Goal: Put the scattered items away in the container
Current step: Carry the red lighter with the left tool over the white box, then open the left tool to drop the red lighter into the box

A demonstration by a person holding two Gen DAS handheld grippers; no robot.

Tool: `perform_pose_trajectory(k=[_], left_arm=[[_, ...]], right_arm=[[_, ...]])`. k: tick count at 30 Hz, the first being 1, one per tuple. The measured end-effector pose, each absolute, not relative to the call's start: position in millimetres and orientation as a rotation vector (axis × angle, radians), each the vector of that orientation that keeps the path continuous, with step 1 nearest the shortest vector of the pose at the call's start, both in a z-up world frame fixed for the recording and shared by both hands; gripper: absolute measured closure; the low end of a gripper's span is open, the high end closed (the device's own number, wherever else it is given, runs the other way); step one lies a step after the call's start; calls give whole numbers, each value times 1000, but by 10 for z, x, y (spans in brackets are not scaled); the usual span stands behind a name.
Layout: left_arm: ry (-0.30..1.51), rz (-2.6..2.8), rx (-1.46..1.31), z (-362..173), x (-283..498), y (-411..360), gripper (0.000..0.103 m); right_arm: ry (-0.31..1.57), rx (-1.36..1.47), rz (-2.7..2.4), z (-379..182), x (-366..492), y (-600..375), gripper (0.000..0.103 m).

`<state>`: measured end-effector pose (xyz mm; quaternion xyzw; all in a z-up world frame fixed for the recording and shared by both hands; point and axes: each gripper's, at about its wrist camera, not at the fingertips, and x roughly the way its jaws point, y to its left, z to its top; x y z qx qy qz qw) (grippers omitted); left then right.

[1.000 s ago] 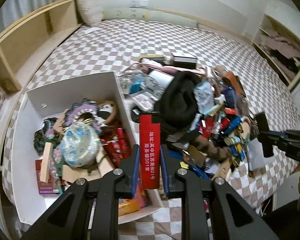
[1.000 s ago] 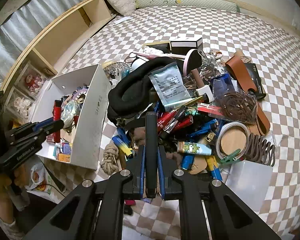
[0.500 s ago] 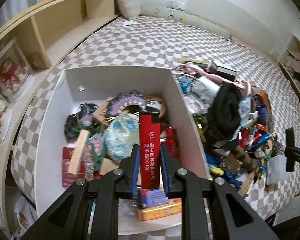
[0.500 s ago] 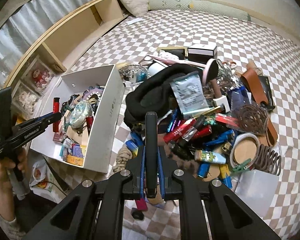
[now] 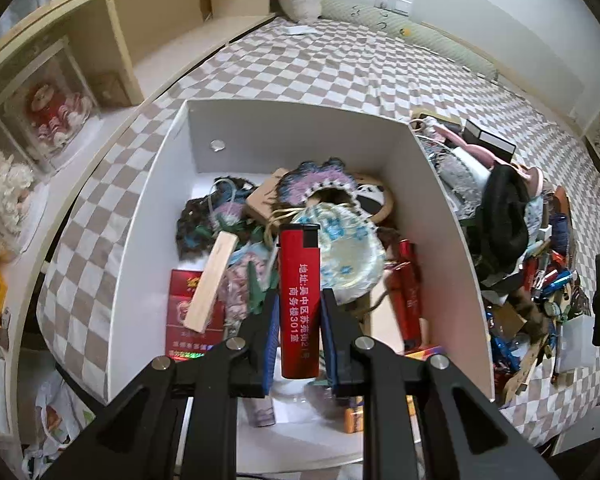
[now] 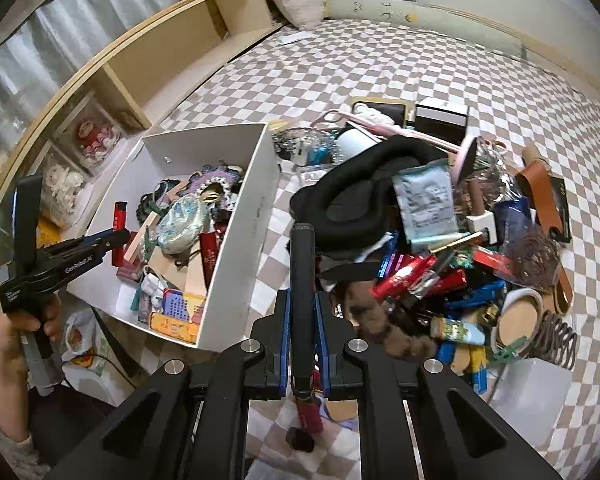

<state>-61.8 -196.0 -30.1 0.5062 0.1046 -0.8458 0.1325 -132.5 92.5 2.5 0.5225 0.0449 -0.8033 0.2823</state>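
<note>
My left gripper [image 5: 299, 300] is shut on a red lighter [image 5: 299, 280] with white print and holds it upright above the white box [image 5: 440, 184]. The box holds a blue-white pouch [image 5: 348, 256], a wooden block [image 5: 210, 282] and several other small items. In the right wrist view the left gripper [image 6: 116, 236] shows over the box [image 6: 240, 248] with the lighter [image 6: 119, 222]. My right gripper [image 6: 303, 312] is shut on a thin dark stick-like item [image 6: 302, 280], above the bed beside the pile of scattered items [image 6: 440, 248].
A checkered bedspread [image 6: 380, 72] lies under everything. A wooden shelf [image 5: 140, 40] with display boxes runs along the left. A black padded band [image 6: 360, 200] tops the pile. A clear plastic box [image 6: 532, 388] sits at the pile's near right. The bed edge is close below.
My left gripper has carried the red lighter leftward from the pile to above the white box. My right gripper has kept its hold and shifted a little.
</note>
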Motion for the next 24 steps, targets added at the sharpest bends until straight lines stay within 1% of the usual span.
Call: perform_pose_trajectory(k=[8,19,20,21,22,23,24], left_arm=[[309,-2422,1492,-391,-540,-2071,84],[258,-2366,1547,-552,-501,-2117,83],[259,-2362,1547,-556,-500,-2122,77],[260,-2356,1544,-556,-498,-2128,60],[257,-2349,1534,-551,-493,-2135,49],[255,-2342,1524,-545,-489,-2143,35],[252,-2336,1514,-539,-486,-2150,34]], right_arm=[[126,1377,-2133,49,-1292,746,91],[135,1322,-2096,134,-1226,430,91],[136,1317,-2092,141,-1219,404,91],[136,1312,-2088,147,-1213,378,91],[137,1307,-2085,153,-1208,348,91],[137,1302,-2081,154,-1206,319,91],[136,1298,-2075,157,-1204,287,91]])
